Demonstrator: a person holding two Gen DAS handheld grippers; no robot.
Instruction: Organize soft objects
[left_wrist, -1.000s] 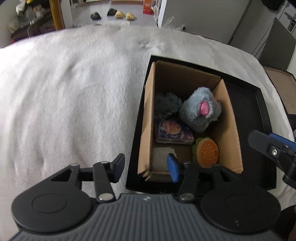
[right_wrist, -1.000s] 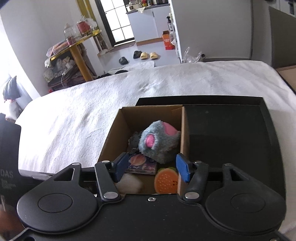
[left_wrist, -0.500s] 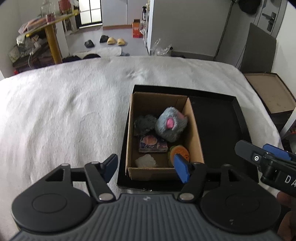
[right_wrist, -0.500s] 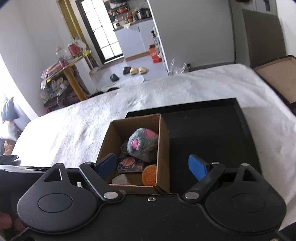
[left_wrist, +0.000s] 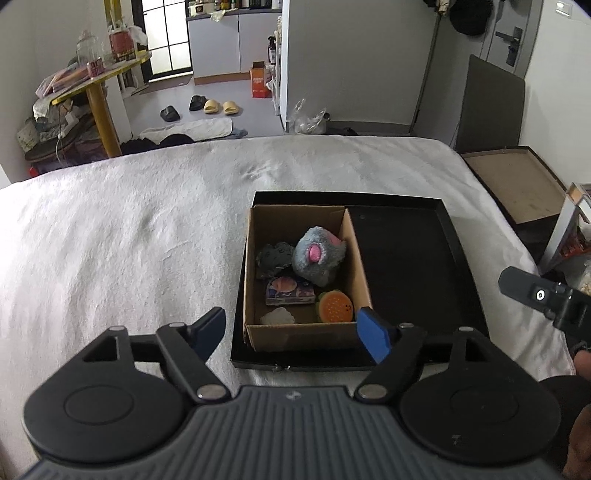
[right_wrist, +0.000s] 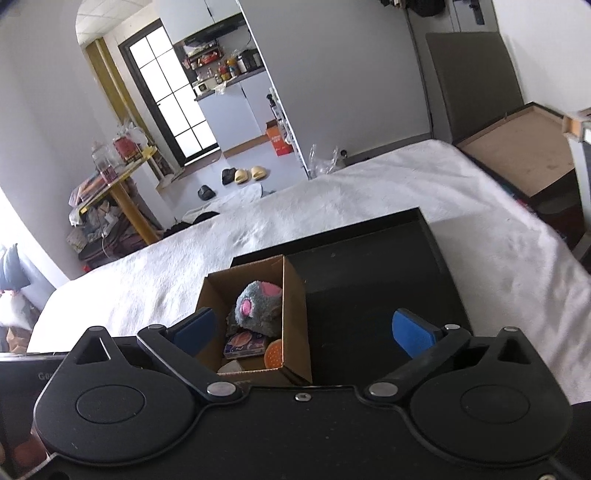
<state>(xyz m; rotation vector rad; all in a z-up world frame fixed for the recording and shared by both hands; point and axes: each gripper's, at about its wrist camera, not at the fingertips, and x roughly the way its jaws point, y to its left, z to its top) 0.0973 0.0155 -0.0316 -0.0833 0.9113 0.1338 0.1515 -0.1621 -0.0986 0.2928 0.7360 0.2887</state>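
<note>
Soft objects, 5 in all, sit in 1 cardboard box at the frame's center: 1 grey plush, 1 dark plush, 1 printed packet, 1 orange burger toy, 1 white lump. That box fills the left half of 1 black tray on the white bedspread. Left gripper and right gripper have just been opening; both gape, nothing between their pads.
</note>
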